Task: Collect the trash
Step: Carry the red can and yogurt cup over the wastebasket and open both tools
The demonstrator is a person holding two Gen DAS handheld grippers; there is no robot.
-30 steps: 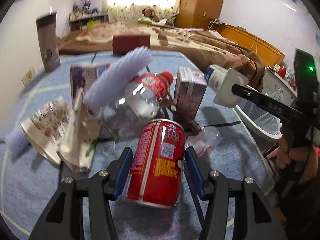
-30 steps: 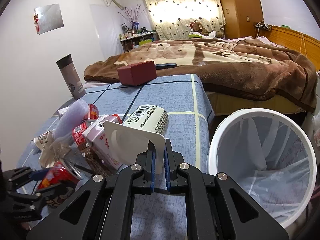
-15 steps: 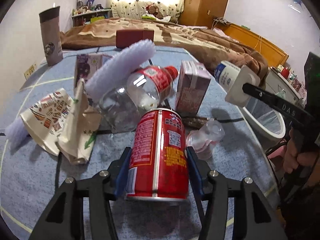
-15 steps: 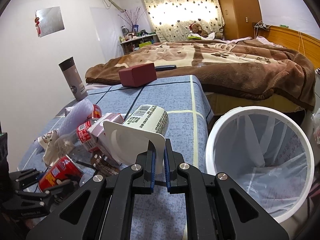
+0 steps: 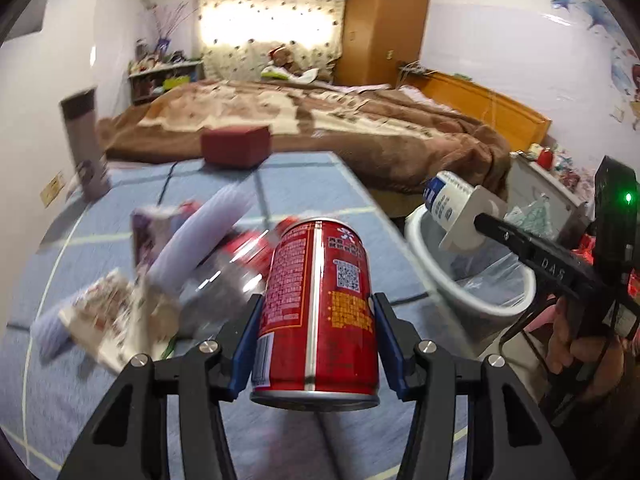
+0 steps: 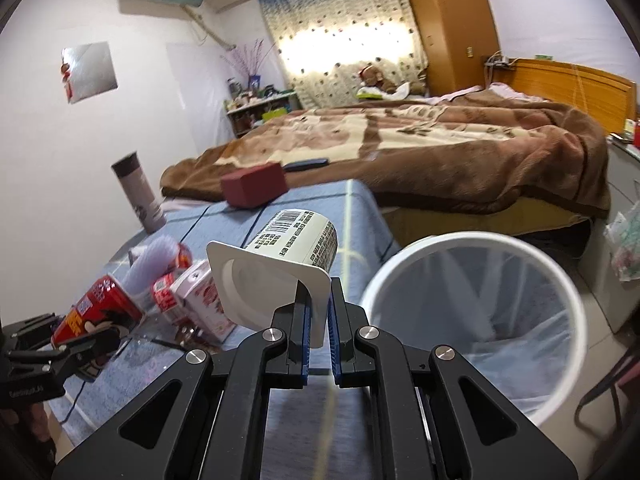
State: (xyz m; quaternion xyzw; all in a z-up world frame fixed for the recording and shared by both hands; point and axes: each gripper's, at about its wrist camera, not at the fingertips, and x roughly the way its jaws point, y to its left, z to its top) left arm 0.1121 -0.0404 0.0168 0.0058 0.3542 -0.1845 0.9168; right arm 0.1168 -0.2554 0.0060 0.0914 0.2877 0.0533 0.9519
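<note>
The yoghurt cup (image 6: 288,258) is pinched by its flat square rim in the right gripper (image 6: 319,330), whose jaws are pressed nearly together on that thin flange. The cup lies on its side, its long axis pointing away from the gripper, base toward the far bed (image 6: 420,148).

The bin (image 6: 476,320), white and lined with a clear bag, is seen low and just right of the right gripper, beside the bench (image 6: 280,420) edge, mouth open upward. In the left wrist view the cup (image 5: 456,216) is held at the bin's near-left rim (image 5: 472,296), partly over the opening, though not yet centred so far as can be judged.

The red can (image 5: 318,312) is clamped across its sides between the blue pads of the left gripper (image 5: 316,344), upright in the jaws and lifted clear of the bench. From it the bin lies to the right, past the bench edge.

The right gripper is judged the nearer to the bin; a short carry to the right is judged enough to bring the cup over the mouth. The can has farther to go across the bench corner.

Left behind on the bench, blurred: a clear bottle (image 5: 224,276), a small carton (image 6: 200,300), a pale foam roll (image 5: 200,236), crumpled paper (image 5: 104,316). A red box (image 5: 235,146) and a flask (image 5: 84,144) stand at the far end.
</note>
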